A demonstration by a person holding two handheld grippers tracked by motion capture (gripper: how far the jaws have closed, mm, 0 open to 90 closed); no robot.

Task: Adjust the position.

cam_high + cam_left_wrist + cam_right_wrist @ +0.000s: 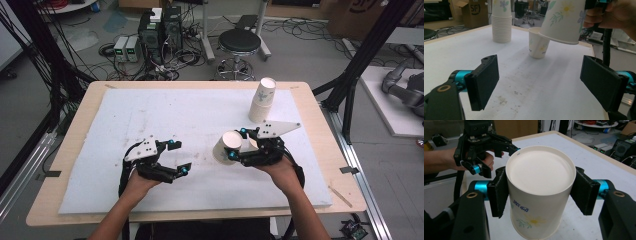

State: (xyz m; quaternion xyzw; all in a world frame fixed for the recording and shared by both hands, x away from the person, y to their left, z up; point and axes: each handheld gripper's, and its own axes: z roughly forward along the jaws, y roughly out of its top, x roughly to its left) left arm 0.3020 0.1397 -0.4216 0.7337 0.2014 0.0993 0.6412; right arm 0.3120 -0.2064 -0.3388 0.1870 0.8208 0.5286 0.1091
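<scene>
Black letters reading "SF" stand on the side of a brown cardboard box on the floor beyond the counter's far edge. Small blue print marks the wall of the paper cup clamped in my right tool, above its flower design, too blurred to read.

My counter is a pale wooden top covered by a scuffed white mat. On the mat at about two o'clock stands a stack of paper cups. A single cup stands upright nearer centre-right, close to that stack.
</scene>
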